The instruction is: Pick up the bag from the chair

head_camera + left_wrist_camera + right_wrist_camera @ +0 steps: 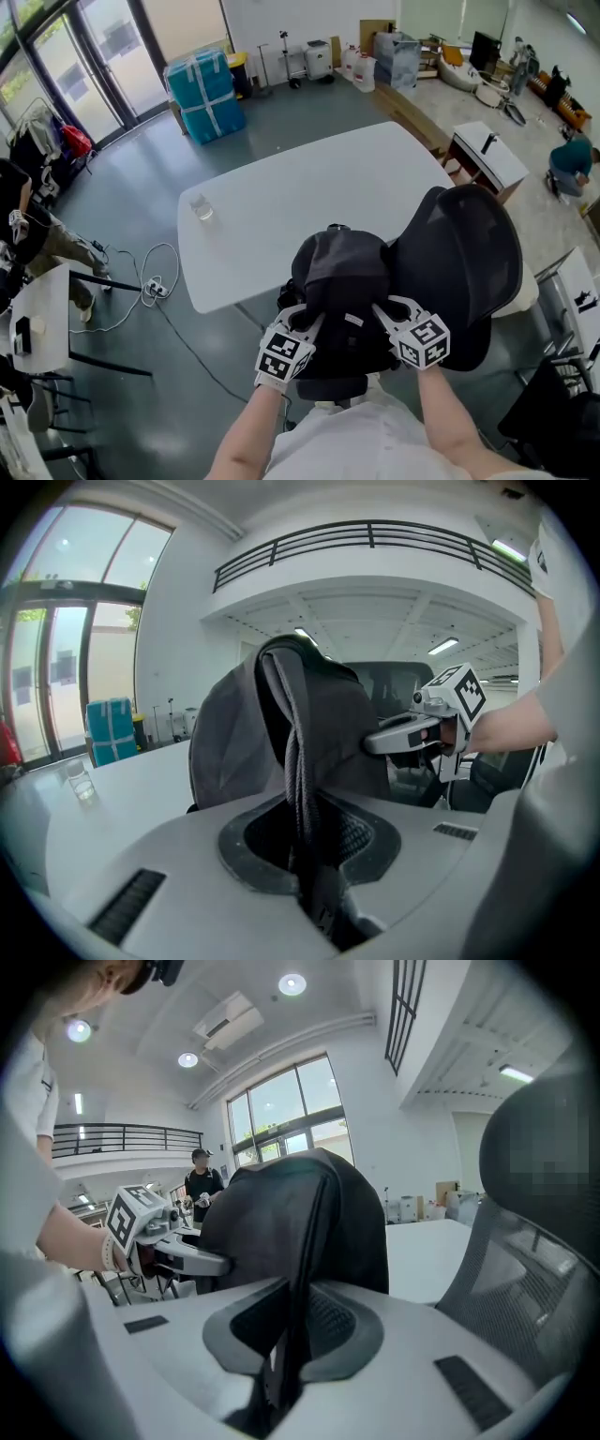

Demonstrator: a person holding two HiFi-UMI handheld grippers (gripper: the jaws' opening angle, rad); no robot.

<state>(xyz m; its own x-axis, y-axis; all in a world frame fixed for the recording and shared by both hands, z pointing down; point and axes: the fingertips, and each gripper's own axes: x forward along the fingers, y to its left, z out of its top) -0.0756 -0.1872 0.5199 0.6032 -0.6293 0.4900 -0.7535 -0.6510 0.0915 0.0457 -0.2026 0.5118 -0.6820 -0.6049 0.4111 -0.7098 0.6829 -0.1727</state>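
There it was: the bag (339, 272), dark and slumped, stood upright between our two grippers, just off the tabletop's near edge and close to its near right corner. It was over the chair (469, 253), tight against the left side of the black mesh backrest. Whether its bottom touched the seat, we couldn't tell.

Our left gripper (305, 319) had its jaws clamped on a woven grey strap (298, 761) that ran down from the top of the bag straight into them. Our right gripper (386, 311) matched it on the other side, jaws pinched on a thin dark fold of the bag. Both pointed inward, so each showed in the other's view, tips against the bag's flank.

Beyond the bag lay the white table (309, 197), and a clear glass (201, 207) stood near its far left corner. Off past the left edge a white cable (155, 281) looped across the grey floor, and well beyond the far edge stood a teal wrapped stack (204, 94).
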